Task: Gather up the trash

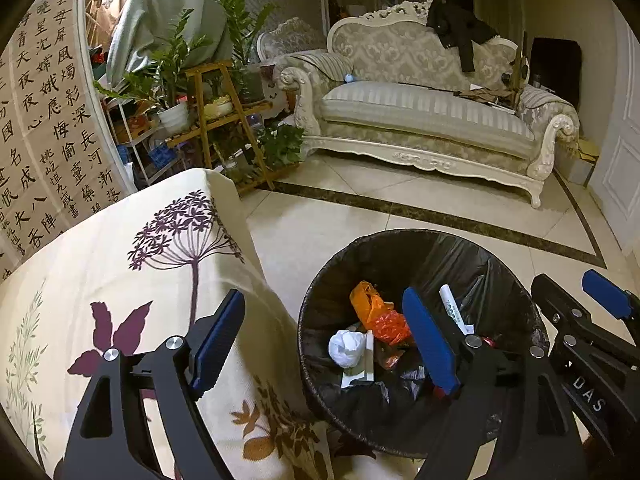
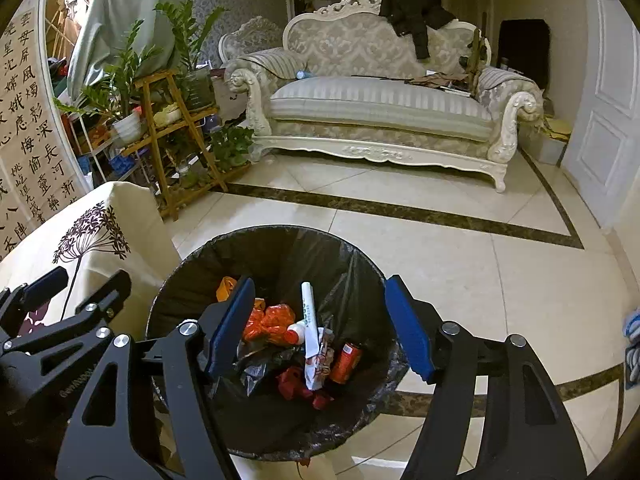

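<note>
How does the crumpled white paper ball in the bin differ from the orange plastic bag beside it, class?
The white paper ball is pale, compact and rounded; the orange plastic bag is bright, glossy and sprawls loosely. The ball lies nearer the tablecloth side, the bag further in. Both rest inside the black-lined bin.

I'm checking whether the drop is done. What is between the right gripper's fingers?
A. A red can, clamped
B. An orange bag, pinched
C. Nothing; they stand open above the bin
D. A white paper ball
C: the right gripper has its blue pads spread with nothing pressed between them, and the can and orange bag lie down inside the bin.
</note>
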`<state>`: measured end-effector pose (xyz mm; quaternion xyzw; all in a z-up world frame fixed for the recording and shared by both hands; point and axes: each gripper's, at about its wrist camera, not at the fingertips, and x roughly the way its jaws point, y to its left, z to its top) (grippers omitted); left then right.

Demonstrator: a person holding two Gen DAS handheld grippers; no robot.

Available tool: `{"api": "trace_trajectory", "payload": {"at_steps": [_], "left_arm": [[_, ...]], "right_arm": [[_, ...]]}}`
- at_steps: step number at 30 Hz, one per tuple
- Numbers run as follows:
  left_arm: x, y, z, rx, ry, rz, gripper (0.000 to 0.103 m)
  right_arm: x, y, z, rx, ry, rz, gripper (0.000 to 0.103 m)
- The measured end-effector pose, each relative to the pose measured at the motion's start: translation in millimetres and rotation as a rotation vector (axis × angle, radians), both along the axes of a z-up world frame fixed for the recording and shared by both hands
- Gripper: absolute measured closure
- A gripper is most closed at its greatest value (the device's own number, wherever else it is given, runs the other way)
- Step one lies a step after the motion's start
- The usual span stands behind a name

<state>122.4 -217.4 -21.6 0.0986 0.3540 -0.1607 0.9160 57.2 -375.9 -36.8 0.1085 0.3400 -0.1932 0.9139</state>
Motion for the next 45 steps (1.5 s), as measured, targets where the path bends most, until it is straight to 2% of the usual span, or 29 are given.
{"api": "trace_trajectory", "payload": {"at_steps": [2, 11, 23, 32, 45], "left_arm": [[-4.0, 3.9, 2.8, -0.008, -0.009, 0.006, 0.023], [-23.1, 17.5, 13.3, -0.03, -0.036, -0.005, 0.021], [-57.9, 52.7, 32.2, -0.083, -0.055, 0.007, 0.02], [-89.6, 83.5, 39.5, -0.08, -0.085, 0.029, 0.019], [-121.3, 116.0, 47.0, -0.115, -0.084, 0.063, 0.018]], "right_arm": [[-3.4, 0.7, 0.5, -0.004, -0.002, -0.004, 0.03], [-26.5, 9.6, 10.1, -0.018, -0.026, -0.024, 0.022], [-59.1, 36.1, 26.8, -0.029, -0.053, -0.005, 0.022], [-87.9, 65.3, 44.5, -0.043, -0.088, 0.041, 0.021], [-121.1, 88.6, 59.2, -0.074, -0.127, 0.062, 0.018]]}}
